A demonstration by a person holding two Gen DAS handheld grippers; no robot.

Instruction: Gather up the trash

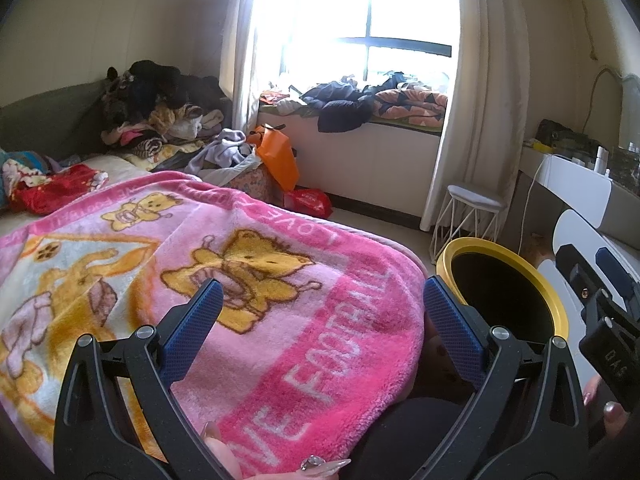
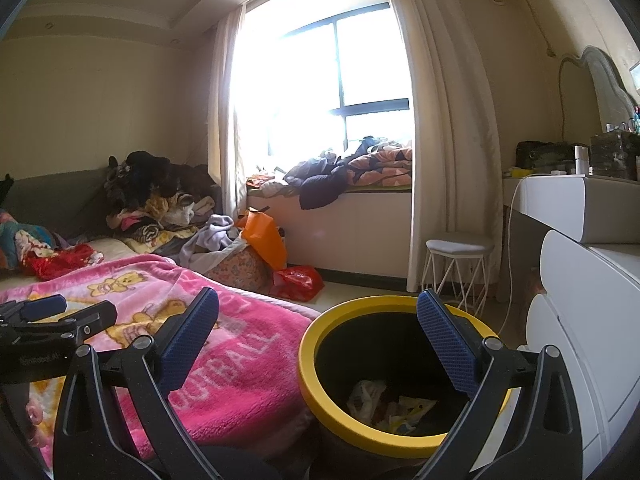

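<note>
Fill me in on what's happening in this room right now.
A person holds a pair of tongs in each hand, tidying trash in a bedroom. The left tongs are open and empty above the pink blanket on the bed. The right tongs are open and empty too, over the yellow-rimmed bin beside the bed. Crumpled wrappers already lie in the bin. Nothing is being carried at this moment.

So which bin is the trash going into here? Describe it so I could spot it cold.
Start at the bed with the pink teddy-bear blanket. On the floor at its corner, between it and the white drawer unit, stands a round black bin. Its thick yellow rim and the crumpled wrappers inside set it apart.
</note>
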